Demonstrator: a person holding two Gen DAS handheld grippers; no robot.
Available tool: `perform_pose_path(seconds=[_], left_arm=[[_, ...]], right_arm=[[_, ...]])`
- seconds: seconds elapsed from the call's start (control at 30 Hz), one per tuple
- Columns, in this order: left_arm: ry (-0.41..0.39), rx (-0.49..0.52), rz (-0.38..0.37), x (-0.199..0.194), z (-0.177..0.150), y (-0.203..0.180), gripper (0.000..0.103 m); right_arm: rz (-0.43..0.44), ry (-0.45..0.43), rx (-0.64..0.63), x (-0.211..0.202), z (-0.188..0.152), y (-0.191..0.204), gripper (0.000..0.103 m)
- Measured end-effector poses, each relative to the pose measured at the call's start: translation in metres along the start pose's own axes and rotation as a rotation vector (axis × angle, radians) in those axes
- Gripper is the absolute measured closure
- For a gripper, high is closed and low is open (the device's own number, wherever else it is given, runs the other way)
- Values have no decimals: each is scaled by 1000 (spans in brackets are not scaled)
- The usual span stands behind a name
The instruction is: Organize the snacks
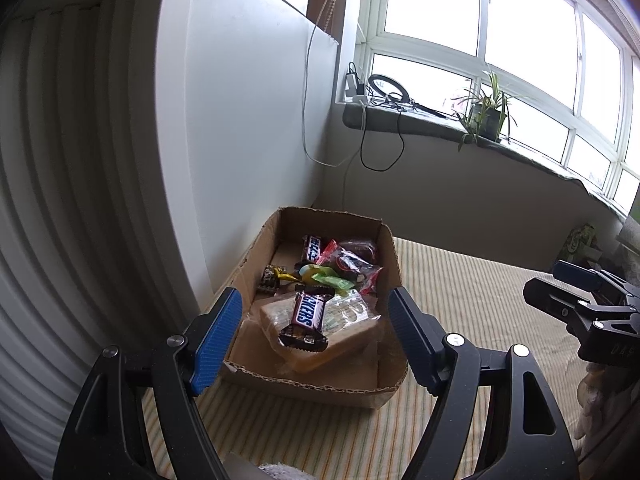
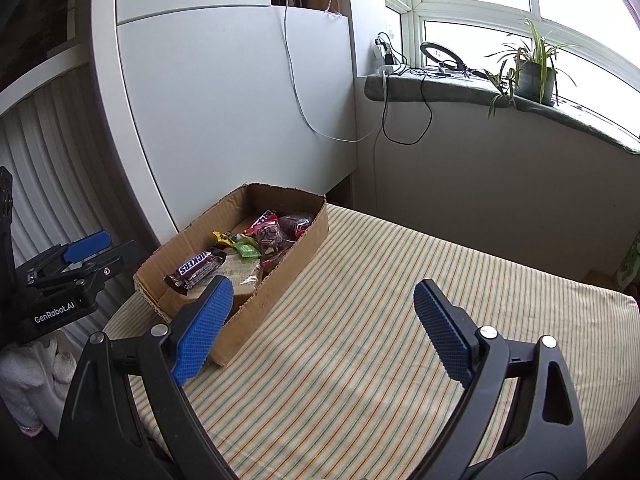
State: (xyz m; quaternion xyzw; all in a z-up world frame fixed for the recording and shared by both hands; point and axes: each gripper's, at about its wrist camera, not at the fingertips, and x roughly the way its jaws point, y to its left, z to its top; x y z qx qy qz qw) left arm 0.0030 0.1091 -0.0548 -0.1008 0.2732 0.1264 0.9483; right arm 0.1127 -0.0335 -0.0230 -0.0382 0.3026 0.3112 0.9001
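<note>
An open cardboard box [image 1: 390,252] [image 2: 288,264] stands on a striped cloth by the white wall. Inside it lie a Snickers bar [image 1: 306,314] [image 2: 198,266] on top of a clear-wrapped pale packet [image 1: 344,334], a second bar [image 1: 314,248] at the back, green and yellow candies [image 1: 326,278] and a clear bag of dark sweets [image 1: 354,264] [image 2: 276,238]. My left gripper [image 1: 316,336] is open and empty, held just in front of the box. My right gripper [image 2: 324,330] is open and empty, over the cloth to the right of the box.
The striped cloth [image 2: 400,320] covers the surface to the right of the box. A white panel wall [image 1: 240,120] stands to the left of the box. A windowsill [image 2: 460,88] carries a potted plant [image 2: 534,72], a ring light and hanging cables.
</note>
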Motion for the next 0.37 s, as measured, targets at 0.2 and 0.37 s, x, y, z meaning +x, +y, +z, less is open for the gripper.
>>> perform_pose_path(seconds=[0.2, 0.37], left_arm=[[1, -1, 3, -1, 0, -1, 27], [-2, 8, 1, -1, -2, -2, 27]], right_arm=[[0, -2, 1, -1, -1, -1, 9], [-6, 5, 17, -1, -3, -8, 9]])
